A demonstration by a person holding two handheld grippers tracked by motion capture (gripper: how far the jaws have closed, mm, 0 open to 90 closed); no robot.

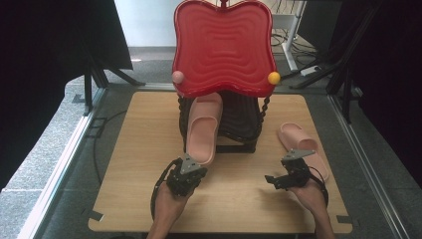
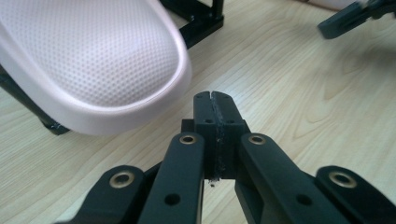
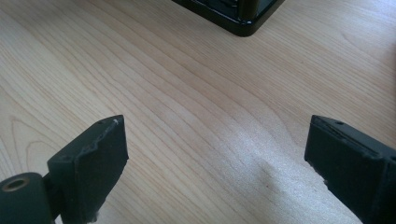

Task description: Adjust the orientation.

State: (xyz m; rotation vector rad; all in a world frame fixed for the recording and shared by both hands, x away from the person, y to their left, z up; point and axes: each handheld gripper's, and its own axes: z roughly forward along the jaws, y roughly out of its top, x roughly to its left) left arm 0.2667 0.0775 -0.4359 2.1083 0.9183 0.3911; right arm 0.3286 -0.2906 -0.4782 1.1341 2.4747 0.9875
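Observation:
A pink slipper (image 1: 201,127) leans lengthwise on a black rack (image 1: 241,124), and its lower end hangs over the wooden table (image 1: 139,149). My left gripper (image 1: 188,172) sits just in front of that end, shut with nothing between its jaws. In the left gripper view the slipper's dotted sole (image 2: 93,60) looms at upper left, just beyond the left gripper (image 2: 215,100) and apart from it. A second pink slipper (image 1: 303,147) lies flat on the table at right. My right gripper (image 1: 273,180) hovers beside it, pointing left. In its own view the right gripper (image 3: 217,144) is open over bare wood.
A red wavy panel (image 1: 224,47) tops the rack, with a pink ball (image 1: 177,76) and a yellow ball (image 1: 273,77) at its lower corners. The rack's black base (image 3: 233,14) lies ahead of the right gripper. Metal rails border the table; cables lie on the floor behind.

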